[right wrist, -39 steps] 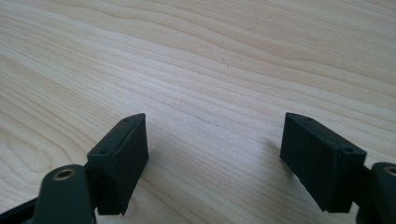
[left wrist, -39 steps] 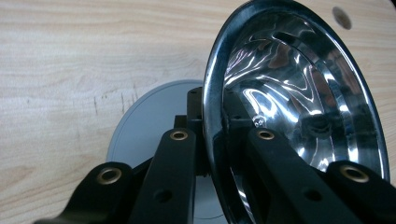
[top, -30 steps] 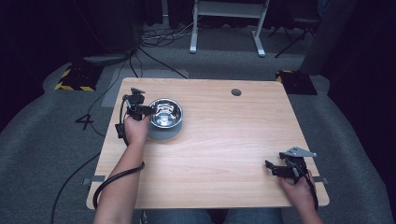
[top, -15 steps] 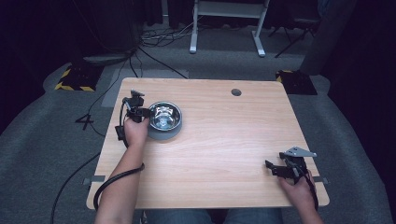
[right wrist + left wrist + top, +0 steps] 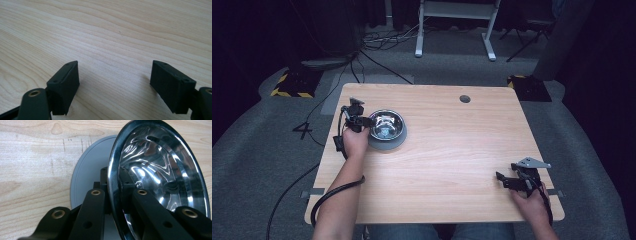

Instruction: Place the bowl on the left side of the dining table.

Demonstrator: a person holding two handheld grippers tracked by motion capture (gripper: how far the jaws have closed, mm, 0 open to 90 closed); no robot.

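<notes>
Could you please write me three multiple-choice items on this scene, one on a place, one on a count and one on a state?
1. Where on the table is the steel bowl?
A. far left part
B. near right corner
C. centre

2. How many bowls are on the table?
A. three
B. two
C. one

3. What is the right tool doing?
A. clamping the bowl's rim
B. open over bare wood
C. shut on a cloth

Answers:
1 A, the high view shows the bowl beside the left hand, toward the far left.
2 C, a single bowl sits there, on a grey base.
3 B, the right gripper view shows its jaws wide apart with nothing between; the left tool straddles the rim.
</notes>
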